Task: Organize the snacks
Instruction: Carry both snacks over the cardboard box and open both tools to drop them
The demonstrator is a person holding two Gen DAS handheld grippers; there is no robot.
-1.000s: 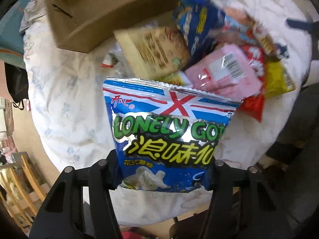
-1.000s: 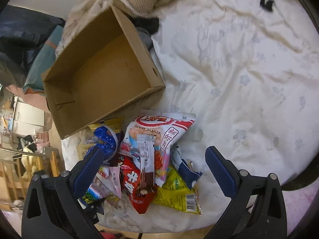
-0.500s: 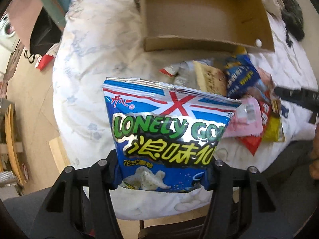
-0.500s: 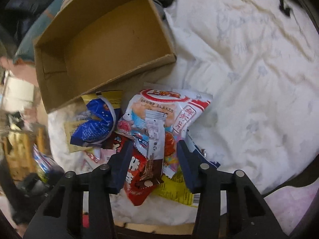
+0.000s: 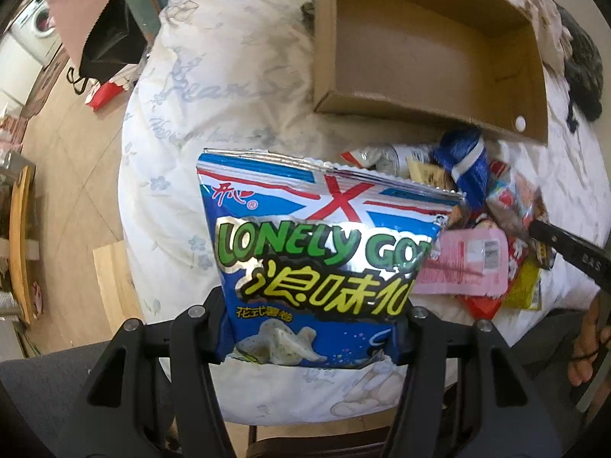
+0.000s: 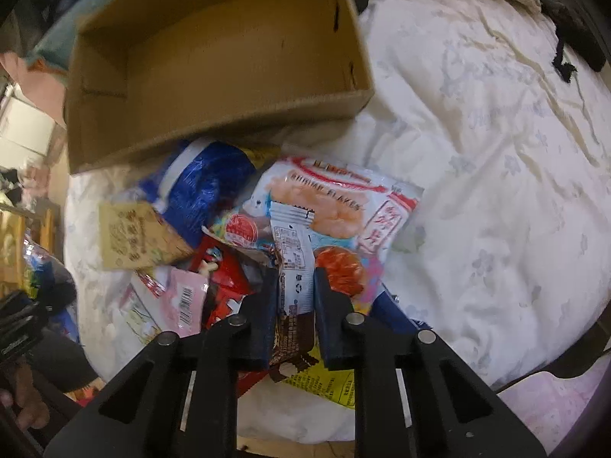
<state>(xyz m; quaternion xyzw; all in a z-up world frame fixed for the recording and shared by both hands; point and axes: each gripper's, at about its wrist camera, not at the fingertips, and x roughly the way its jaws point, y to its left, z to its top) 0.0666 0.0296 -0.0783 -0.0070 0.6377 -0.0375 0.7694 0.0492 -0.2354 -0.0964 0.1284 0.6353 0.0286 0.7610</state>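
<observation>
A bed with a white floral quilt (image 5: 236, 87) holds a pile of snack packets and an open cardboard box (image 5: 427, 49).

In the left wrist view, wooden flooring runs down the left edge. The left gripper (image 5: 311, 318) clamps the lower edge of a blue foil crisp bag (image 5: 324, 252), held upright in the air in front of the camera. The bag shows a red and white cross, green letters reading "LONELY GO", with the rest cut off at the bag's edge, and yellow Chinese characters above a picture of pale crisps. To the right of the bag lies the pile, just in front of the box: a rounded blue packet (image 5: 467, 156), then a pink packet (image 5: 466, 263) with a barcode, then red and yellow wrappers. A black finger of the other gripper reaches in from the far right.

In the right wrist view, the box sits at upper left with nothing visible inside. Below it, from the left: a tan packet (image 6: 137, 234) with printed text, the blue packet, then a white and red bag (image 6: 343, 206) reading "SHRIMP FLAKES". The right gripper (image 6: 296, 288) has closed its jaws on a slim white and brown bar wrapper (image 6: 294, 263), printed with small text too fine to read, lying on top of the pile.
</observation>
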